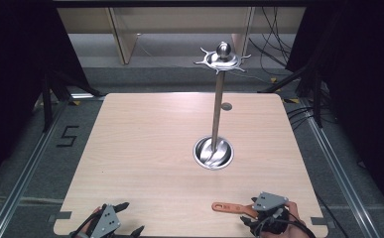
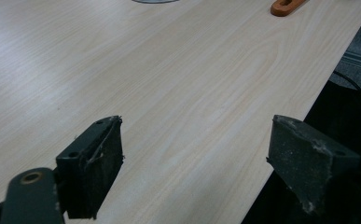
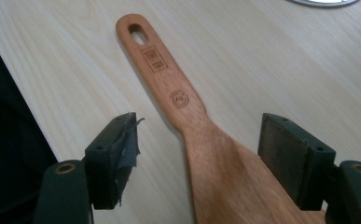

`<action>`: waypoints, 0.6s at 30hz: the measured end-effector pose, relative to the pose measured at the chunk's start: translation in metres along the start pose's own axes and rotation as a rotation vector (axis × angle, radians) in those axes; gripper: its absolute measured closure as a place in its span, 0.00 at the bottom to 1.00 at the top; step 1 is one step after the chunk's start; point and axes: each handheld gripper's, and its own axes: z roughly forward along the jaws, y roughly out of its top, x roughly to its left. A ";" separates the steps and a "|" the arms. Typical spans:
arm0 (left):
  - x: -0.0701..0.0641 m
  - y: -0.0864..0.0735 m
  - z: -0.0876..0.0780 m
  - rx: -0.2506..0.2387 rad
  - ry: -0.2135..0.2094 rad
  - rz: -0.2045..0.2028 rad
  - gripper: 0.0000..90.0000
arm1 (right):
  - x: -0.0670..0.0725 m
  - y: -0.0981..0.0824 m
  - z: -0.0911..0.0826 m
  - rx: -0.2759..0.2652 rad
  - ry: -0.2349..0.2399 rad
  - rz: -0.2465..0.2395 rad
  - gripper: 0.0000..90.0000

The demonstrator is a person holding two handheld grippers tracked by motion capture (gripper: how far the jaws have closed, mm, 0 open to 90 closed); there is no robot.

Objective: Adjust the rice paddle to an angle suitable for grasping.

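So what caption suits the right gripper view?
Open right gripper straddling a wooden spatula lying on the table.

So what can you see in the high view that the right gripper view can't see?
High view alone: the tall metal stand with its hooked top, the left gripper and the floor. Right gripper view alone: the stamped marks on the wooden spatula and its blade lying between the open jaws. Both share the spatula, the wooden table, the stand's round base and the right gripper.
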 end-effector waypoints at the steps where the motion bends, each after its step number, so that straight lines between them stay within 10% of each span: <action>1: 0.000 0.000 0.000 0.000 0.000 0.000 0.19 | 0.000 0.000 0.000 0.000 0.000 0.000 0.32; 18: 0.000 0.000 -0.001 -0.010 0.006 -0.001 0.19 | -0.002 0.042 0.031 0.174 0.098 -0.101 0.29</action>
